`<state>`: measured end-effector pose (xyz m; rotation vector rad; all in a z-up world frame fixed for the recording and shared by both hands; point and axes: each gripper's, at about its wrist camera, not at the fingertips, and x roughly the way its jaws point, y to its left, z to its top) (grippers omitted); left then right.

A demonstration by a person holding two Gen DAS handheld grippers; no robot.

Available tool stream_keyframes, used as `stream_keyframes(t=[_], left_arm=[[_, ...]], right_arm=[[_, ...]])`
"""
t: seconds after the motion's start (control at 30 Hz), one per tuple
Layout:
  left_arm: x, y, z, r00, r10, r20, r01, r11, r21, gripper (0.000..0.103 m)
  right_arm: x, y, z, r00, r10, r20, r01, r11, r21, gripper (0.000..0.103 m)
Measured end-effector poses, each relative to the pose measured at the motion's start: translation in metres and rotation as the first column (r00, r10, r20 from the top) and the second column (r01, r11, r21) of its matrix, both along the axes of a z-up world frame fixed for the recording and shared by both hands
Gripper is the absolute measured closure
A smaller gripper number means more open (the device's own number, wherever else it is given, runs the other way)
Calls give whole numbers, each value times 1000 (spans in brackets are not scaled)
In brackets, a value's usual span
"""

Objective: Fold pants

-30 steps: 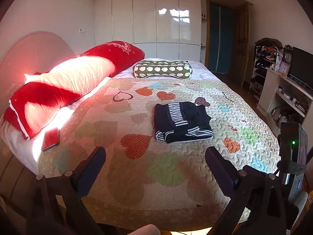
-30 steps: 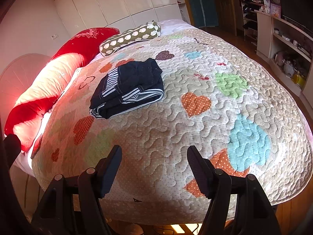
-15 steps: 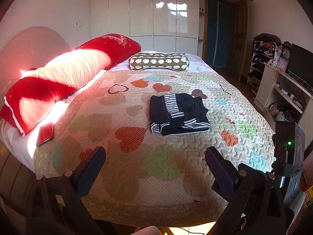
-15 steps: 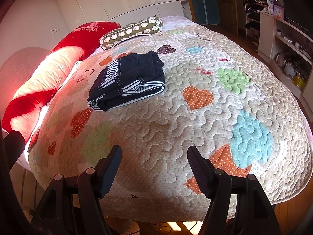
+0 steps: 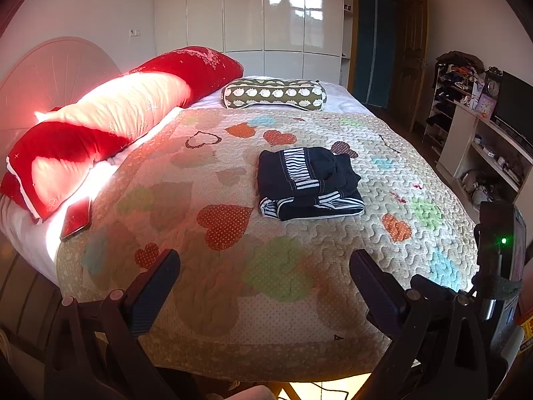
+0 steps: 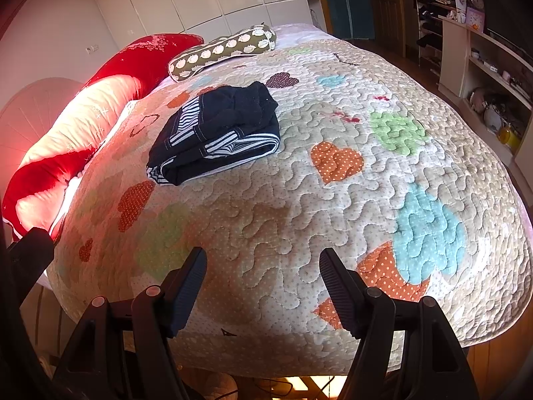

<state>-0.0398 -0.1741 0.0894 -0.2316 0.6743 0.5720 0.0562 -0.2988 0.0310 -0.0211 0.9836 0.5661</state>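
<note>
The pants (image 5: 308,181) are dark navy with black-and-white striped trim. They lie folded into a compact bundle in the middle of the heart-patterned quilt (image 5: 283,266); they also show in the right wrist view (image 6: 216,130). My left gripper (image 5: 265,266) is open and empty, held over the foot edge of the bed, well short of the pants. My right gripper (image 6: 261,263) is open and empty too, over the same edge and to the right of the left one.
A long red and white bolster (image 5: 110,126) and a green patterned pillow (image 5: 274,93) lie at the head of the bed. A red phone (image 5: 76,217) lies at the left bed edge. White shelves with clutter (image 5: 493,156) stand on the right.
Both grippers have drawn back from the bed and risen a little, so the pants look farther away. The pants have not moved. Both grippers stay open.
</note>
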Motion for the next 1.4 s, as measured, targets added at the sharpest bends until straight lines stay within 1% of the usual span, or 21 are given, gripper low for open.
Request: stream_keyframes(t=[0.33,0.77,1.1,1.27,1.4], left_arm=[[1,1,-4,1000,1,-8,-1,1000,-8,2],[5,10,-21,999,4,-48,-8,997,-77,2],[14,24,-61,990,8,-139,-30,987,-160,2],[20,37,-83,981,24,-192,-62,978,-198,2],[22,49,-104,970,34,-242,-94,966,-241,2]], right_arm=[[0,0,-1,1000,1,-4,-1,1000,-3,28],[3,-3,-7,1000,-7,-17,7,1000,-13,27],[7,-6,-29,998,-18,-64,16,999,-28,26],[10,-8,-30,998,-12,-56,11,1000,-17,26],[23,-5,-22,1000,0,-26,0,1000,7,26]])
